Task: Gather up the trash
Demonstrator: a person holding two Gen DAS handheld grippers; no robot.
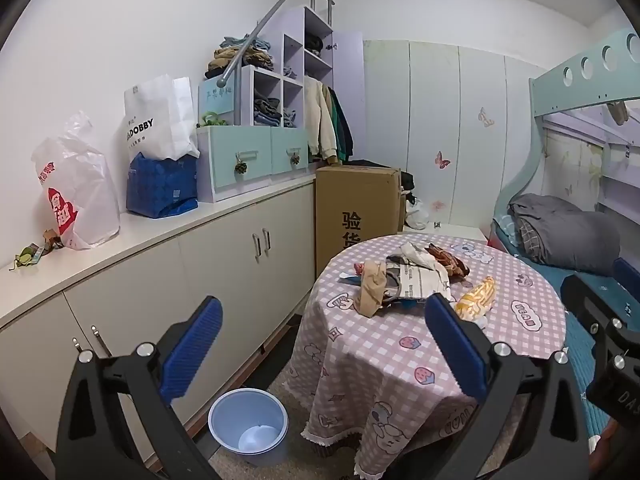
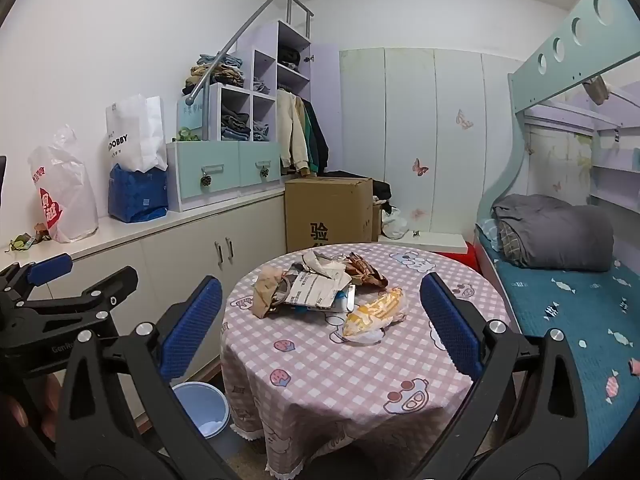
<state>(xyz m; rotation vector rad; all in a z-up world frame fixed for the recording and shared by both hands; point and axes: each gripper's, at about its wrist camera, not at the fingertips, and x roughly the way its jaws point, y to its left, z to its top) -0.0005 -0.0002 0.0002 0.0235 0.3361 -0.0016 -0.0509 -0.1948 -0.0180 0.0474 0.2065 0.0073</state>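
**Both grippers spread wide above the table, trash still lying on the cloth**

Far left, on the long white cabinet top (image 1: 132, 232), a few small scraps (image 1: 34, 252) lie beside a white plastic bag with red print (image 1: 76, 196). Next along stand a blue bag (image 1: 162, 186) and a white paper bag (image 1: 158, 116), then the mint drawers (image 1: 256, 160) under shelves of folded clothes.

On the floor beside the cabinets and just left of the table sits the pale blue bin (image 1: 248, 426), upright and open at the top, with something pale at its bottom.

The left gripper (image 1: 324, 344) hovers over the near left edge of the round table (image 1: 400, 360), its blue pads far apart with nothing between them. In the right wrist view it shows at the left edge (image 2: 80, 276), beside the right gripper.

The trash is heaped toward the far side of the pink checked tablecloth: a crumpled tan paper bag (image 2: 266, 288) on the left, a printed grey-white mailer (image 2: 316, 286) touching it in the middle, a brown patterned wrapper (image 2: 366, 270) behind, and a yellow wrapper (image 2: 376, 312) lying apart, nearer the front right.

The right gripper (image 2: 320, 330) is held above the near part of the table, fingers spread wide and holding nothing, the yellow wrapper framed between them.

Behind the table stands a tall cardboard box (image 2: 328, 212); to the right is the bunk bed (image 2: 560, 300) with a folded grey quilt (image 2: 556, 236)
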